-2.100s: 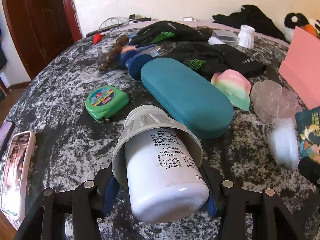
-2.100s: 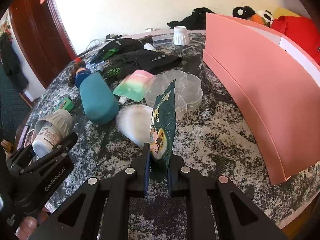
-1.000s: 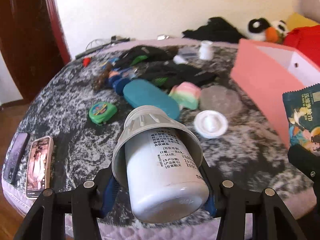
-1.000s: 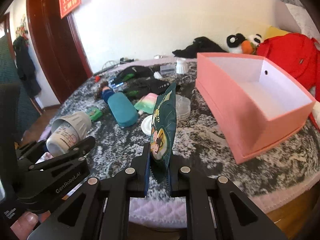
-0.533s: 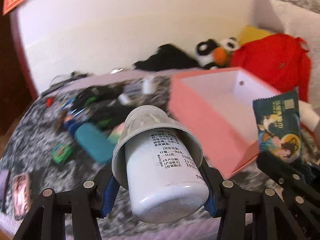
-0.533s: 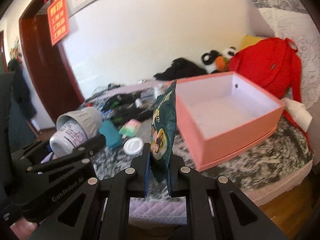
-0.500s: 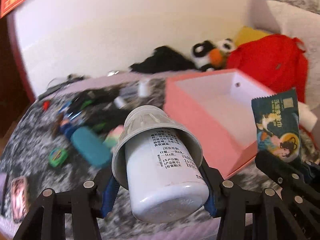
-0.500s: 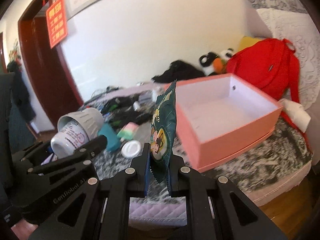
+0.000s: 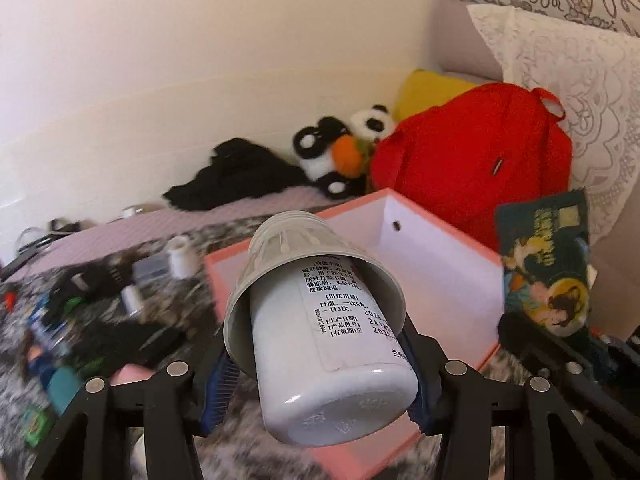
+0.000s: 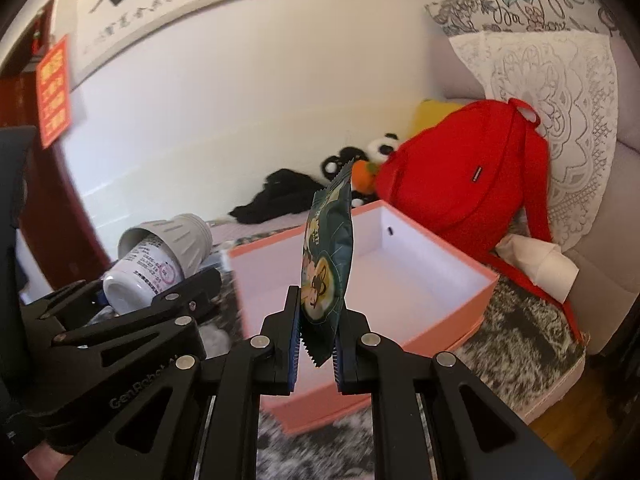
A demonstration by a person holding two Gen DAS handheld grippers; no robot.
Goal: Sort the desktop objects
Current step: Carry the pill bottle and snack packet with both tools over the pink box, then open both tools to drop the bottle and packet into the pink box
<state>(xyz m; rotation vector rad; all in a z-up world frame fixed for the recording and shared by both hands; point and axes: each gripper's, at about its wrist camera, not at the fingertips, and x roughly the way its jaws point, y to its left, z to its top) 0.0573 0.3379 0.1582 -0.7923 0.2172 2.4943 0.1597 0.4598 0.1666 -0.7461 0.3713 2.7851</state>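
Note:
My left gripper (image 9: 316, 364) is shut on a white medicine bottle (image 9: 320, 320) with a grey ribbed cap, held above the near edge of an open pink box (image 9: 440, 280). The bottle also shows in the right wrist view (image 10: 156, 260). My right gripper (image 10: 316, 340) is shut on a dark green snack packet (image 10: 326, 256), held upright over the pink box (image 10: 400, 280). The packet shows at the right of the left wrist view (image 9: 548, 268). The box is white inside and looks empty.
A red backpack (image 10: 472, 176), a panda plush (image 9: 340, 152) and black clothing (image 9: 236, 176) lie behind the box. Several small items are scattered on the mottled grey cloth (image 9: 100, 320) to the left. A lace pillow (image 10: 552, 120) stands at the right.
Both grippers have swung right and up from the cluttered part of the table to the pink box, each still holding its object. The box now fills the middle of both views.

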